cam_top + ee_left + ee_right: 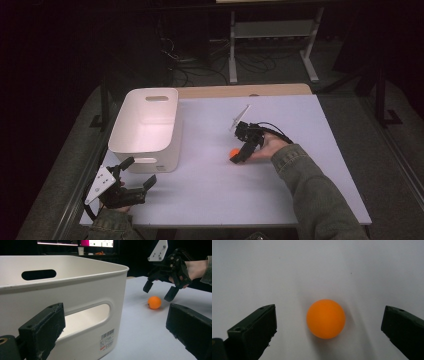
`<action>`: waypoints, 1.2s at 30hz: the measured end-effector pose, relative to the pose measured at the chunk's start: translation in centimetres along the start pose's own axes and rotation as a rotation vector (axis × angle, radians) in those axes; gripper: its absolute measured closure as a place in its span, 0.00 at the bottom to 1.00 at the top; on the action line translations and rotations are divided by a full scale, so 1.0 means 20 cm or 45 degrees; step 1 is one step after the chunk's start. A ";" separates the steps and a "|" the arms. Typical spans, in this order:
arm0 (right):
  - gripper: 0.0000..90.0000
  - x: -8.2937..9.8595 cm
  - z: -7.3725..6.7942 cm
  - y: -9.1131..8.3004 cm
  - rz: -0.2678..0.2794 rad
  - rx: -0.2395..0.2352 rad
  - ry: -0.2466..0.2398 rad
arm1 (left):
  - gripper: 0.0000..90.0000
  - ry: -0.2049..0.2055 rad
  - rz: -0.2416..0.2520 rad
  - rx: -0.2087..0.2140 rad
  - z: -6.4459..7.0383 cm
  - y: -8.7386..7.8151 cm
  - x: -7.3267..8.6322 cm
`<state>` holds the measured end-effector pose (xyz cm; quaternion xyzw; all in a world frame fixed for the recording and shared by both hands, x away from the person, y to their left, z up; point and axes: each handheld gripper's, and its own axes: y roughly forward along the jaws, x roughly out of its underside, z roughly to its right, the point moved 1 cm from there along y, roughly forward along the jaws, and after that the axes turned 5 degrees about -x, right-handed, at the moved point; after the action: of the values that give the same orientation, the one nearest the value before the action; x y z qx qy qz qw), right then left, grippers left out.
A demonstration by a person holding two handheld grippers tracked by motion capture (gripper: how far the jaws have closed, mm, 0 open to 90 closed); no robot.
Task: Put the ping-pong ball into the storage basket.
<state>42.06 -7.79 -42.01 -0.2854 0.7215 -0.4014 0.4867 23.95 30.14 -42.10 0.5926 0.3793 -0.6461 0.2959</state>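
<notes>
A small orange ball (233, 153) (154, 302) (325, 318) lies on the white table (210, 195). My right gripper (239, 154) (160, 291) hangs just above it, open, with the jaws wide apart on either side of the ball and not touching it. A white plastic bin (147, 125) (57, 297) with handle slots stands at the table's left. My left gripper (134, 174) is open near the front left corner, just in front of the bin, with nothing between its jaws.
Bare wooden tabletop (240, 90) shows beyond the white sheet's far edge. A white metal stand (272, 30) and cables are on the floor behind. A barcode label (107, 338) is on the bin's near wall.
</notes>
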 end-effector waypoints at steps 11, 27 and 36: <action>0.11 0.00 0.00 0.03 -0.046 -0.033 -0.027 | 0.02 0.000 0.000 0.000 0.00 0.00 0.00; 0.37 0.01 0.02 0.05 -0.072 -0.030 -0.037 | 0.02 0.001 -0.001 0.000 0.00 0.00 0.00; 0.52 0.02 0.02 0.07 -0.093 -0.049 -0.044 | 0.02 0.001 -0.002 0.002 0.00 0.00 0.00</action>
<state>42.29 -7.46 -43.40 -0.3279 0.7096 -0.3998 0.4786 23.96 30.12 -42.11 0.5927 0.3795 -0.6464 0.2947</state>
